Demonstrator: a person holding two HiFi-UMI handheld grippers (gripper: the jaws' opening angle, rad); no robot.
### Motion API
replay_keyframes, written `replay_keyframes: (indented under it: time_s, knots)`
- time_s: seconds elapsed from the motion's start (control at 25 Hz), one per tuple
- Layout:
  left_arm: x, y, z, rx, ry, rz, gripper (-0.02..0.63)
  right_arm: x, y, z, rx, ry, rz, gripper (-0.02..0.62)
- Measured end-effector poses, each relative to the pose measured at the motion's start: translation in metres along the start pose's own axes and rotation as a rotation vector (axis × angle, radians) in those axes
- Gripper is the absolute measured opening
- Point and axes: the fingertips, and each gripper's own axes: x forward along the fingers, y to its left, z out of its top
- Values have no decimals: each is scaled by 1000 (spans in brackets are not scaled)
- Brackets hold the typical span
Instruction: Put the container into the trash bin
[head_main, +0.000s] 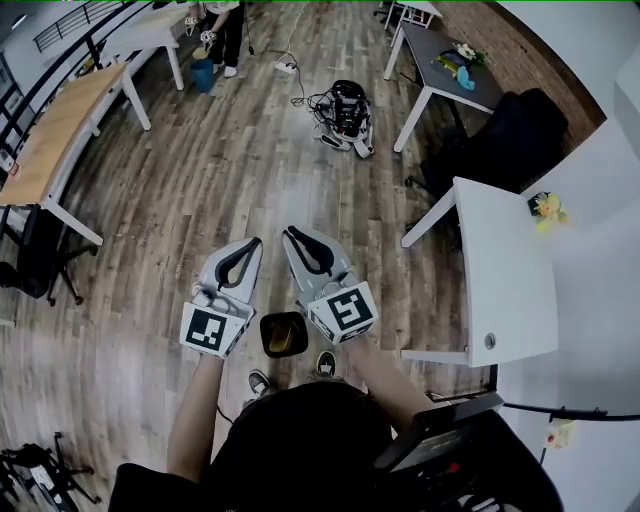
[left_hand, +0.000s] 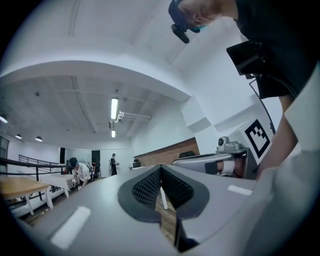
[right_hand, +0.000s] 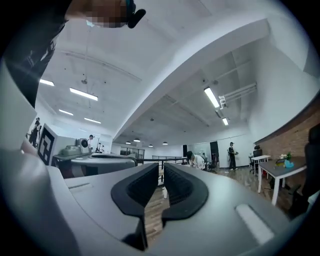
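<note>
No readable text, label, brand or number shows anywhere.

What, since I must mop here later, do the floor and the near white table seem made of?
Floor: wood or wood-look planks, matte brown-grey, with board seams and grain. White table: smooth white top, probably laminate or painted board; legs look like painted metal.

trash bin (head_main: 284, 334) on wooden floor (head_main: 200, 180)

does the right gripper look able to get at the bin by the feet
Probably yes: the bin sits on open floor just below the right gripper with nothing over it, though the gripper points level, away from it.
</note>
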Motion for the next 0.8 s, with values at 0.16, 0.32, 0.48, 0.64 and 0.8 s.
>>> replay_keyframes:
  time_s: [0.16, 0.32, 0.48, 0.64, 0.8]
  knots:
    - [11, 0, 31, 55, -34, 26, 2, -6, 5, 39, -68, -70, 23, 44]
    - [8, 0, 64, 106, -119, 59, 2, -10, 13, 54, -144, -92, 0, 2]
    - [-2, -7, 60, 115, -129, 68, 2, -13, 18, 41, -123, -83, -9, 2]
    - [-10, -19, 31, 67, -73, 70, 2, -25, 21, 14, -78, -29, -10, 9]
    - [-20, -28, 1, 16, -13, 64, 2, -34, 27, -14, -60, 38, -4, 21]
